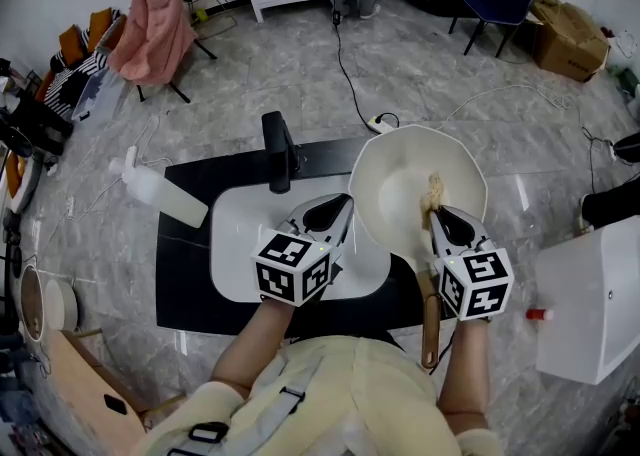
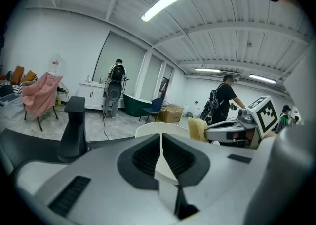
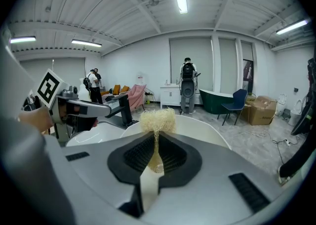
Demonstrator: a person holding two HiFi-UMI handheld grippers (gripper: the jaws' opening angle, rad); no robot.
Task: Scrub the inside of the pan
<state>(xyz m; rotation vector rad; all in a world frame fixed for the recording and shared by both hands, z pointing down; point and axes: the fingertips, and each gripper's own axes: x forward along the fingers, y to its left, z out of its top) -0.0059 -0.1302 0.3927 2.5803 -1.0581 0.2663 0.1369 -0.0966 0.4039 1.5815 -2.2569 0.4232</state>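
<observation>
I hold the pan (image 1: 392, 176) over the right end of the sink (image 1: 240, 234). Its bowl overhangs the sink's right rim and the black counter (image 1: 190, 294) beyond it. The pan's long axis runs from me straight away across the sink's front edge. The wooden handle (image 1: 430, 329) points back at my body, and the bowl lies at the far end, to the right of the black tap (image 1: 278, 152). The open side faces up toward me, so I look right into it.

The pan is cream-white inside and out, with a rim cut in flat facets rather than a true circle. The handle is a plain brown stick. The inside looks smooth and pale, and I can make out no marks on it.

My left gripper (image 1: 338, 212) reaches in from the sink side with its jaws pressed together, pinching the thin rim of the pan. My right gripper (image 1: 438, 216) lies above the handle, on the side away from the sink. Its jaws are clamped on a straw-coloured fibre scrubber (image 1: 434, 187), whose frayed tuft sticks out past the tips against the inner wall of the bowl.
</observation>
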